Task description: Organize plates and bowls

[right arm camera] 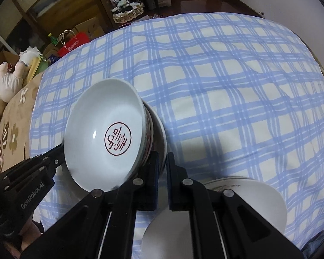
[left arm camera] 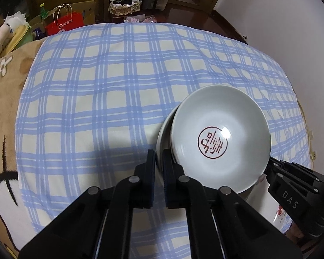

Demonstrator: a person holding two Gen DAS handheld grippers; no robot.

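Left wrist view has the bowl at right of centre, on the blue-check cloth. It sits nested in another dish, the under-dish, whose pale rim peeps out on its left side. The left gripper is pinched narrow on that exposed left rim, one pad outside and one inside. The right gripper comes in from the lower right of the frame and meets the stack's opposite edge; its tips are hidden there.

In the right wrist view the stack sits left of centre. The right gripper is nipped nearly closed on the under-dish rim at the stack's right side, while the left gripper reaches in from the lower left. More plates lie at the lower right, partly behind the fingers.

The bowl is glazed white, shallow and wide, with a dark red round seal mark at the bottom and a bright glint off the glaze. A band of red pattern shows on an outer wall within the stack.

I judge this is stiff, fairly heavy ceramic, slick under the pads and easily chipped. Nested pieces may slide or clink if tipped. Opposite rim holds, as now, seem the sound choice; keep the stack level and set it down gently.
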